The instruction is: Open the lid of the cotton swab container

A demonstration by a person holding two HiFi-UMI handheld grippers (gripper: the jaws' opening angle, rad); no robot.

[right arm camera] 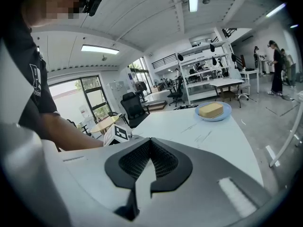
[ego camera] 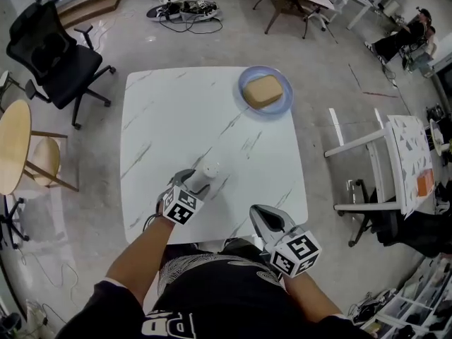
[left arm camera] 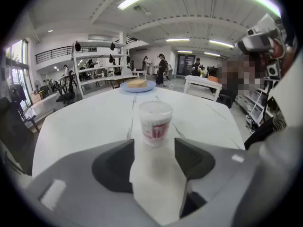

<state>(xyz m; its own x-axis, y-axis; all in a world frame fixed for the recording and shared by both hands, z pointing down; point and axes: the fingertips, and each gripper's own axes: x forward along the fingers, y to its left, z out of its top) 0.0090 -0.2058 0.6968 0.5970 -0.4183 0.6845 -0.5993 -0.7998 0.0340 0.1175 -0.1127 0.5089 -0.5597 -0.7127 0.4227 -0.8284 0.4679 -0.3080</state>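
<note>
The cotton swab container [ego camera: 210,168] is a small white tub with a red label and its lid on, standing upright near the middle of the white marble table [ego camera: 176,111]. My left gripper [ego camera: 195,181] sits just short of it, open, and in the left gripper view the container [left arm camera: 155,122] stands just beyond the two fingertips, touching neither. My left gripper [left arm camera: 154,149] holds nothing. My right gripper [ego camera: 263,216] hovers at the table's near edge, shut and empty, with its jaws pressed together [right arm camera: 150,144].
A blue plate [ego camera: 244,83] with a yellow block [ego camera: 264,90] sits at the table's far right corner. A black office chair [ego camera: 56,55] and a round wooden table [ego camera: 14,147] stand to the left, a white desk frame [ego camera: 374,161] to the right.
</note>
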